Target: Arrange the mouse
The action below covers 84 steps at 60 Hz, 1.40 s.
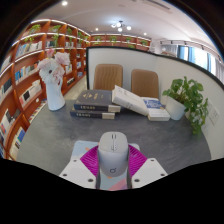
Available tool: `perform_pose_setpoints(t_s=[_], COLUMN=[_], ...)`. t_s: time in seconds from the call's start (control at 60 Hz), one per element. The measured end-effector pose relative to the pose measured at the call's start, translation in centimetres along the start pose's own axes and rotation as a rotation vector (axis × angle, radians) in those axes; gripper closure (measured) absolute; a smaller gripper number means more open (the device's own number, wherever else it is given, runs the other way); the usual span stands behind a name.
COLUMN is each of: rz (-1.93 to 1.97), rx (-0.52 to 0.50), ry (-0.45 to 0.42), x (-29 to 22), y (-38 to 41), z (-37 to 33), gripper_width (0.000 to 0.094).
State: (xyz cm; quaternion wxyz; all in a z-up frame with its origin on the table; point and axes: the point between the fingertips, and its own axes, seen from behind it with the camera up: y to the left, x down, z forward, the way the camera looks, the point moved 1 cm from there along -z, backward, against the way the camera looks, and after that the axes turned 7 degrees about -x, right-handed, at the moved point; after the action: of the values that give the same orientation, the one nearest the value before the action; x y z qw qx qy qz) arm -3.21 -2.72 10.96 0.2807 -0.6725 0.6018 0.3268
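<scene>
A light grey computer mouse (113, 151) sits between my two fingers, its front pointing away from me. My gripper (113, 163) has both magenta pads (90, 158) pressed against the mouse's sides. The mouse is held above the grey table (60, 135), near its front edge.
A stack of books (96, 104) lies beyond the mouse, with more books (135, 101) leaning to its right. A white vase with flowers (55, 85) stands at the left, a potted plant (188, 100) at the right. Two chairs (108, 77) and bookshelves (30, 60) stand behind.
</scene>
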Motion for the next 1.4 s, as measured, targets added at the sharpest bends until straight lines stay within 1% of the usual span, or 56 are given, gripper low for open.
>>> perform_pose_setpoints(t_s=[0.117,0.183,0.283,0.317,0.367,0.5,0.633,0.667,0.683,0.7,0.75,0.767,0.8,0.883,1.033,1.15,1.25,1.4], rz=[0.029,0.031,0.012,0.027,0.058,0.055,0.031,0.033,0.036,0.039,0.037,0.035,0.034,0.039,0.040,0.063,0.062,0.048], rx=[-0.033,-0.045,-0.045,-0.050,-0.057,-0.068,-0.073,-0.064,-0.058,-0.051,-0.039,-0.040,-0.041,-0.054,0.012,0.018,0.033,0.047], ry=[0.082,0.120,0.155,0.123,0.111,0.122,0.147,0.156,0.163,0.173,0.199,0.202,0.202,0.170,0.110,0.046,0.006,-0.026], x=[5.5,7.6,10.0,9.8,10.0,10.0,10.1,10.2,10.2,10.3,10.4,10.2,9.7,7.8,3.8,0.8,-0.6,-1.0], y=[0.6,1.3,1.6,1.7,1.8,1.8,1.7,1.6,1.5,1.4,1.0,1.2,1.2,1.7,0.8,1.3,2.0,3.2], z=[3.7,4.7,5.5,5.7,5.7,5.7,5.8,5.7,5.6,5.5,4.9,4.6,4.1,1.6,-4.7,-9.4,-13.2,-17.3], gripper_width=[0.0581,0.0581,0.0580,0.0575,0.0556,0.0469,0.0403,0.0366,0.0333,0.0284,0.0081,0.0060,0.0074,0.0069,0.0067,0.0070,0.0069,0.0070])
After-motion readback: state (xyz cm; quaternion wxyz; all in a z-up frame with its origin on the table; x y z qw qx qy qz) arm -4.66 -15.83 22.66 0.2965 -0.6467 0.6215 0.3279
